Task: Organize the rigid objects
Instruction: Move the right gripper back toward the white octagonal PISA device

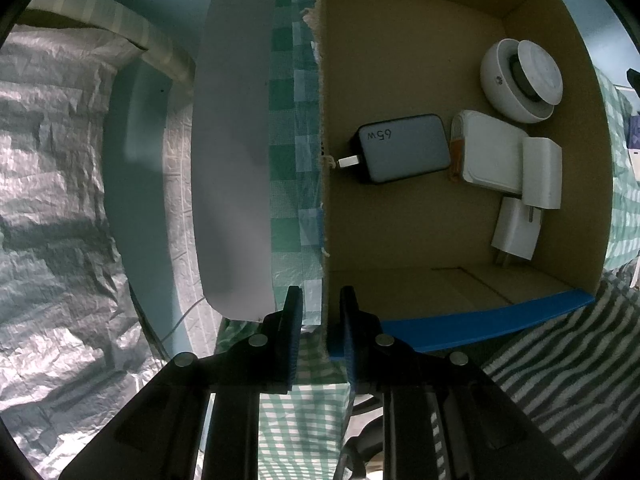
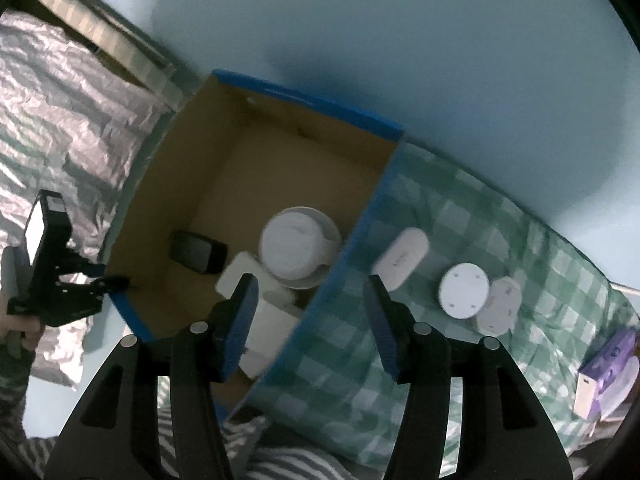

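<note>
A blue-rimmed cardboard box (image 1: pixel 484 312) (image 2: pixel 352 228) lies open on a green checked cloth (image 2: pixel 500 232). Inside it are a dark 65W charger (image 1: pixel 404 148) (image 2: pixel 198 254), a white flat charger (image 1: pixel 492 160), two white plug adapters (image 1: pixel 542 172) (image 1: pixel 516 232) and a round white device (image 1: pixel 520 80) (image 2: pixel 298 246). My left gripper (image 1: pixel 320 312) is shut on the box's left wall (image 1: pixel 324 200); it also shows in the right wrist view (image 2: pixel 116 280). My right gripper (image 2: pixel 310 308) is open and empty above the box's right wall. On the cloth lie a white oval case (image 2: pixel 400 258), a white disc (image 2: pixel 464 290) and a white puck (image 2: pixel 500 306).
A purple and white pack (image 2: pixel 604 372) lies at the cloth's right edge. Crinkled silver sheeting (image 1: pixel 52 200) (image 2: pixel 72 108) covers the left side. A pale blue wall (image 2: pixel 400 40) stands behind. Striped fabric (image 1: pixel 560 352) lies in front of the box.
</note>
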`<state>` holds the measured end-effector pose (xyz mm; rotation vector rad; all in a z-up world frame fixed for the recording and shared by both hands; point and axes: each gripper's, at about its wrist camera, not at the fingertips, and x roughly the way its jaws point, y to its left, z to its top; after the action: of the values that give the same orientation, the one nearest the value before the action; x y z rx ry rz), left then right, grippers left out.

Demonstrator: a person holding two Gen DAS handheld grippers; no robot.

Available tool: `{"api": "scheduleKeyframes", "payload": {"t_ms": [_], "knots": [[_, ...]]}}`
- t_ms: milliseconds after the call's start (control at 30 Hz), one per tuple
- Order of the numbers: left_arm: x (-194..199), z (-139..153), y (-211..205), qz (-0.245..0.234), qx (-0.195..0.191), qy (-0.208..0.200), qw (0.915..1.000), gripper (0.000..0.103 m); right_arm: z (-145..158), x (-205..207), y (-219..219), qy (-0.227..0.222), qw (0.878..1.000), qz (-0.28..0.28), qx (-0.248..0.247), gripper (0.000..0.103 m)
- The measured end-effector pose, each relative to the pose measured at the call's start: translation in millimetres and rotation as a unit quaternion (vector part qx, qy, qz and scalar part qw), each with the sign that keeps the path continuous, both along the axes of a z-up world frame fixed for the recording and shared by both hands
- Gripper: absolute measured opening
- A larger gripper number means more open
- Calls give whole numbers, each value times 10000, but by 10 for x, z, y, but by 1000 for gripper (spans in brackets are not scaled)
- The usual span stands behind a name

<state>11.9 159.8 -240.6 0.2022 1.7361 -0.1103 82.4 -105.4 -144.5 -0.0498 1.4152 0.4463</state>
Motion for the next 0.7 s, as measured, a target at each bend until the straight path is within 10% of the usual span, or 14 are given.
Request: {"api": "scheduleKeyframes", "payload": {"t_ms": [700], "knots": [[-31,-8,12,26,45,12,10000,19,-499,105,-1369,412,9897,-1049,-880,64]]}}
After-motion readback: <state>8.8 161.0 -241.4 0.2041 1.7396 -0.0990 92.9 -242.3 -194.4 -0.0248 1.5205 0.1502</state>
